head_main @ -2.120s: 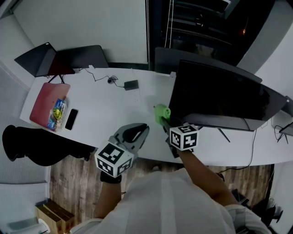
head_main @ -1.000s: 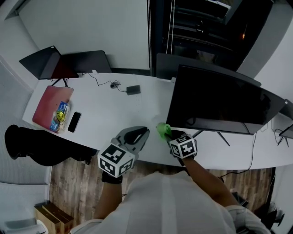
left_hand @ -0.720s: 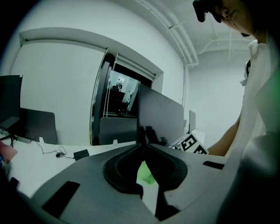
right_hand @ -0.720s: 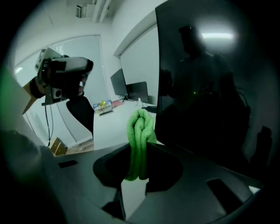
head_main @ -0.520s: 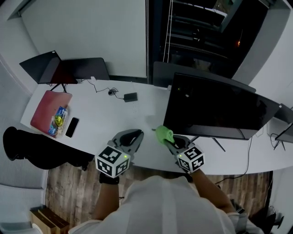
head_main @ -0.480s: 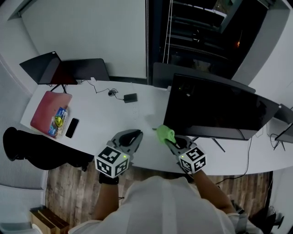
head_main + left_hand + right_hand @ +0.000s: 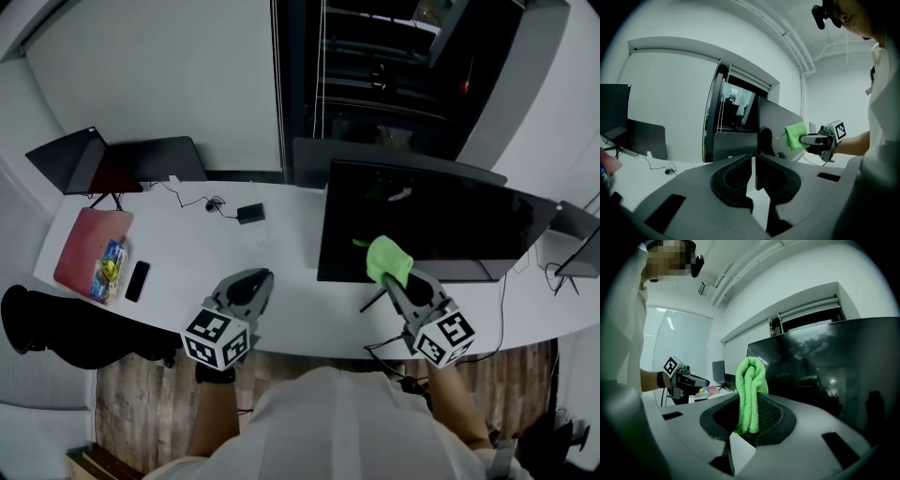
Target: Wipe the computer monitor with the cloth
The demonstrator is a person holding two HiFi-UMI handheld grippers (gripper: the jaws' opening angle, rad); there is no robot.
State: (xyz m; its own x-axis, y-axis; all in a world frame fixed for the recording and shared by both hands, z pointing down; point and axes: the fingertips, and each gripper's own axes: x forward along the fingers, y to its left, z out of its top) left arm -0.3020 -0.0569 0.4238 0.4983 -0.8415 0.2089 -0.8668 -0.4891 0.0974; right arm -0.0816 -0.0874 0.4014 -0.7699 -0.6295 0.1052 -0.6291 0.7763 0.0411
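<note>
Clamping the folded green cloth (image 7: 387, 259) in the right gripper (image 7: 396, 281), bunched end forward, holding it at the dark monitor (image 7: 450, 220) screen's lower edge, likely readying a wiping stroke; contact unclear. Parking the left gripper (image 7: 246, 286), closed on nothing, over the white desk (image 7: 187, 253), out of the way. Facing a pale wall (image 7: 150, 75) and dark doorway (image 7: 375, 75) beyond.

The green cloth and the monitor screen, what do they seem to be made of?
Green cloth: probably microfiber or terry, matte, with a fine nap on its folds. Monitor screen: smooth glossy panel, glass or plastic, I cannot tell; it mirrors lights.
</note>
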